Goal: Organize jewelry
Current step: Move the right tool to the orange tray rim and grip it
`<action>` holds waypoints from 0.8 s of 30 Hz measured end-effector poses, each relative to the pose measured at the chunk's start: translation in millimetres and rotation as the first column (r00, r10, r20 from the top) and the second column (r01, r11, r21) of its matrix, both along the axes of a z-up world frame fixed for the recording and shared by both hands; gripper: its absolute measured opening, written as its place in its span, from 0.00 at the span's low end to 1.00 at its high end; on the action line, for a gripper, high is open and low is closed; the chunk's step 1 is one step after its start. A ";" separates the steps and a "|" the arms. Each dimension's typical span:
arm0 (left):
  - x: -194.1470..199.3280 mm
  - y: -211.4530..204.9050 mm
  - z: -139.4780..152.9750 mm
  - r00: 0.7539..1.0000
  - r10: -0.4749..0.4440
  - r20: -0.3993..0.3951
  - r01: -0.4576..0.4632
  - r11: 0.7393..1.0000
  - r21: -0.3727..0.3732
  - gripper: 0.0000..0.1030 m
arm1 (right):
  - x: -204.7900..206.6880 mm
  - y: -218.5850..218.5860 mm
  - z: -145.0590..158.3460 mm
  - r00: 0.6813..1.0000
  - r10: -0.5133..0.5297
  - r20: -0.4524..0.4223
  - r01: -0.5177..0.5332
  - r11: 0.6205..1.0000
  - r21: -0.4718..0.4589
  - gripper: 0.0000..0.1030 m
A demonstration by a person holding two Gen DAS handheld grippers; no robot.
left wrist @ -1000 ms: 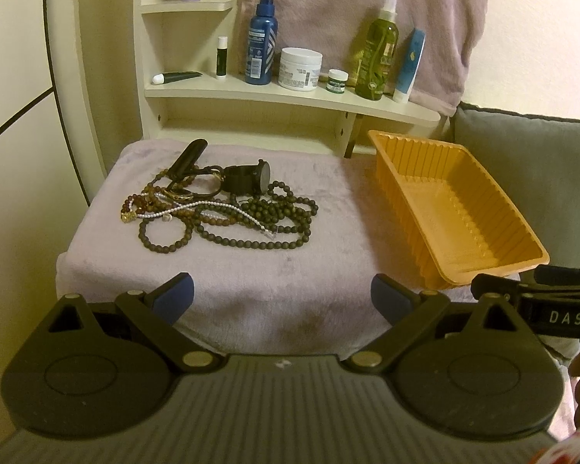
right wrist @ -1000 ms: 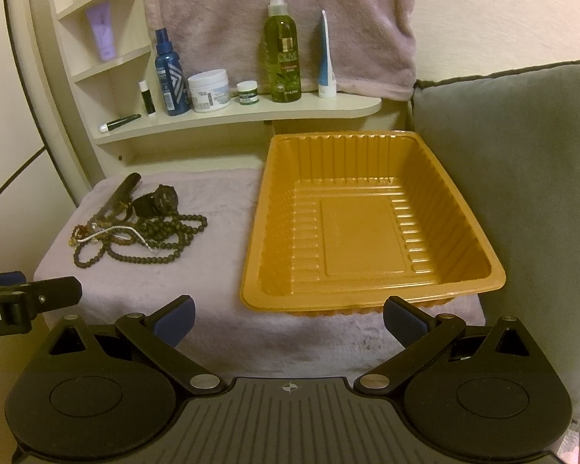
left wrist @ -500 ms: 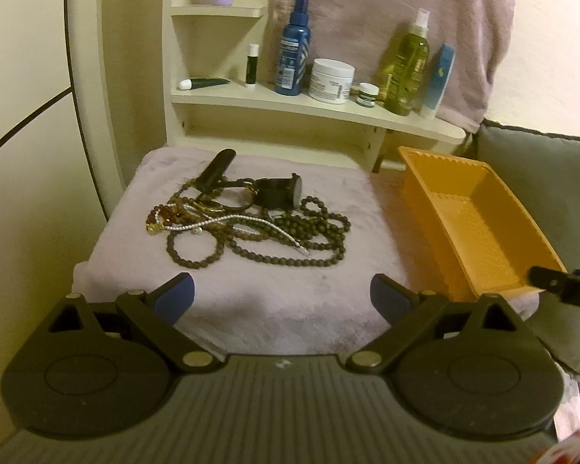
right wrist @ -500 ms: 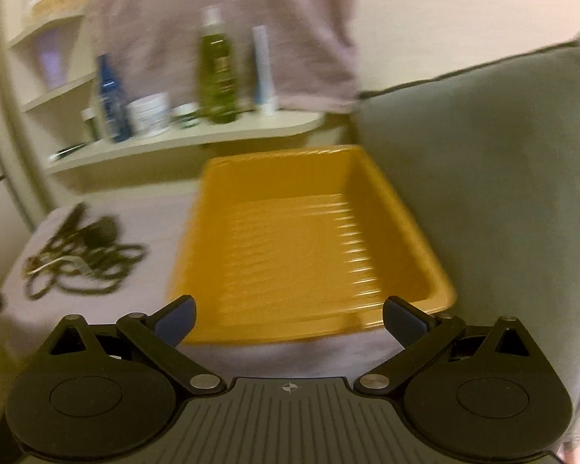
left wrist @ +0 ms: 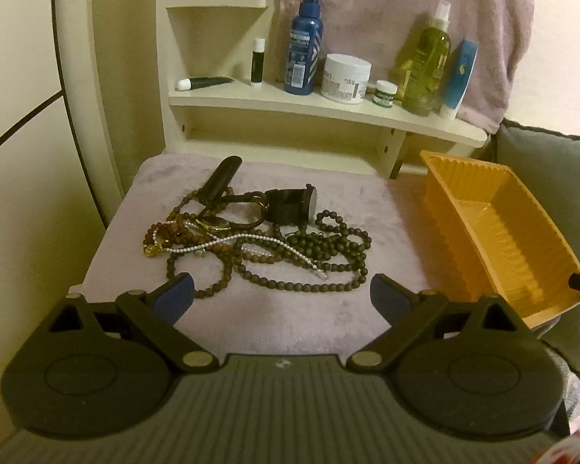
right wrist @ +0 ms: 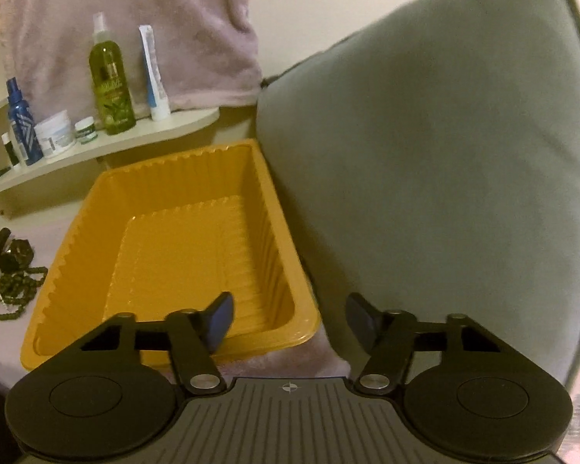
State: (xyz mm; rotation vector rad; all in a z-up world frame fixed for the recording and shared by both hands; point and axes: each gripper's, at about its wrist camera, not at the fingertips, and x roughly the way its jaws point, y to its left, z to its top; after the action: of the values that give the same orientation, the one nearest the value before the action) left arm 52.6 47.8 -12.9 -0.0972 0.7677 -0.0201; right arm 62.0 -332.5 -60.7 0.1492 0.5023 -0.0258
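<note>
Left wrist: left gripper fingers are held wide apart, empty, aimed at the jewelry pile on the lilac-covered table. One strand at a time is best pinched at the pile's near edge, so the tangle isn't dragged. The pile's long axis runs left-right.

Right wrist: right gripper fingers have just been closing, half apart, nothing gripped. The orange tray's near corner rim sits between them; its long axis runs away from the camera, beside the grey cushion.

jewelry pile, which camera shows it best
The left wrist view: the jewelry pile lies whole and sharp on the lilac cloth, ahead of the open left gripper. The right wrist view catches only its edge at far left, small and cut off.
</note>
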 end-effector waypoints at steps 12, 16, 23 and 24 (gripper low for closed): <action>16.8 -10.9 -17.3 0.998 0.002 -0.055 -0.001 1.000 0.022 0.94 | 27.1 -7.8 -13.0 0.998 0.068 -0.015 -0.066 0.992 0.110 0.31; 18.4 -10.9 -20.9 0.998 0.009 -0.058 -0.008 1.000 0.021 0.94 | 32.5 -7.5 -14.6 0.997 0.078 -0.019 -0.075 0.989 0.129 0.15; 16.9 -1.8 -23.0 0.999 0.003 -0.033 -0.002 0.999 0.052 0.94 | 28.1 0.8 -4.9 0.998 0.069 -0.002 -0.069 0.994 0.084 0.08; 16.8 0.9 -22.9 1.000 0.003 -0.026 -0.002 0.998 0.060 0.94 | 26.0 3.9 -2.0 0.998 0.065 0.005 -0.065 0.995 0.070 0.08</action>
State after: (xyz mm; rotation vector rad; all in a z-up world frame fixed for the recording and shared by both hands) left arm 69.4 48.7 -35.9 -0.0417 0.7941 0.0067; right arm 88.0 -328.7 -62.7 0.2019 0.5052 0.0561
